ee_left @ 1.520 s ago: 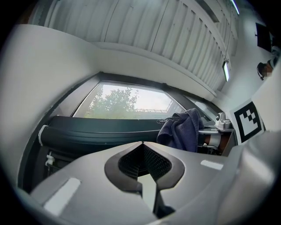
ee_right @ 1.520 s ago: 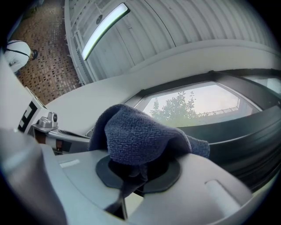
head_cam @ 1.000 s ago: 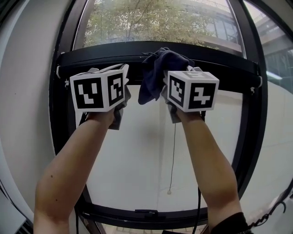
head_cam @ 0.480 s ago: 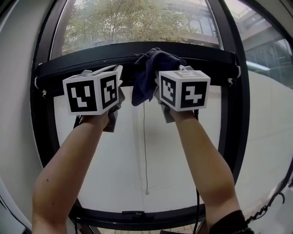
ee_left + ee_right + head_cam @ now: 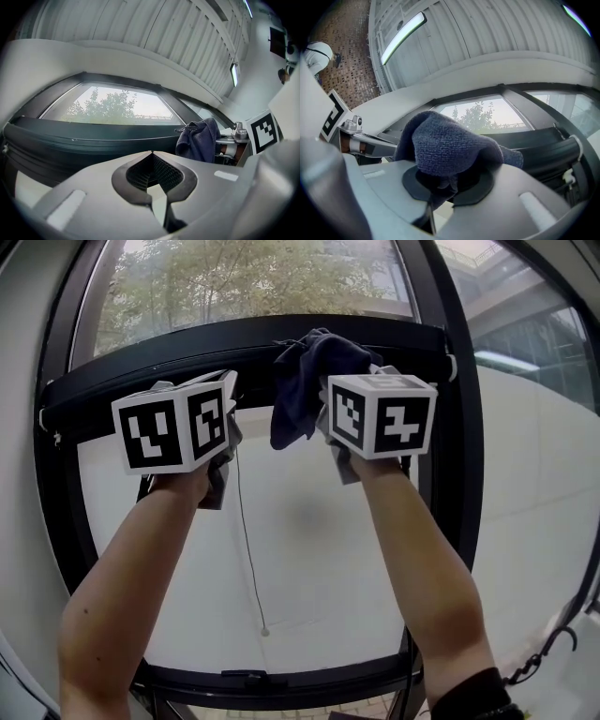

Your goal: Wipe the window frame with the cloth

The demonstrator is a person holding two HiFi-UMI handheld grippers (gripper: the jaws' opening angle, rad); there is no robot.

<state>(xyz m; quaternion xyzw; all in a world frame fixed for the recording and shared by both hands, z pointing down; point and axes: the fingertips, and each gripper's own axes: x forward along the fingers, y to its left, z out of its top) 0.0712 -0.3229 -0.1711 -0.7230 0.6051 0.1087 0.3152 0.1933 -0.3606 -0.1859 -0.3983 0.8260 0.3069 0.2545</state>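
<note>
Right gripper (image 5: 449,183) clamps a bunched fold of the evidently soft, light dark-blue terry cloth (image 5: 305,381) at 12 o'clock against the black metal window frame (image 5: 187,357); left gripper (image 5: 152,173), at 10 o'clock, closed and empty.

**Colour key.** Left gripper (image 5: 151,153) and right gripper (image 5: 449,179): pale grey plastic shells with matt black jaw pads, the left pair finely cross-hatched. Each bears a white cube printed with black square markers: left cube (image 5: 174,422), right cube (image 5: 380,415). Between the right gripper's jaws: navy-blue terry cloth (image 5: 447,140), uniform in colour, with a nubbly weave. Ahead of both grippers: glossy black metal window frame (image 5: 169,357). Beyond the frame: green-leaved trees (image 5: 244,277) against pale sky. Below the grippers: plain white flat panel (image 5: 309,549), unpatterned.
</note>
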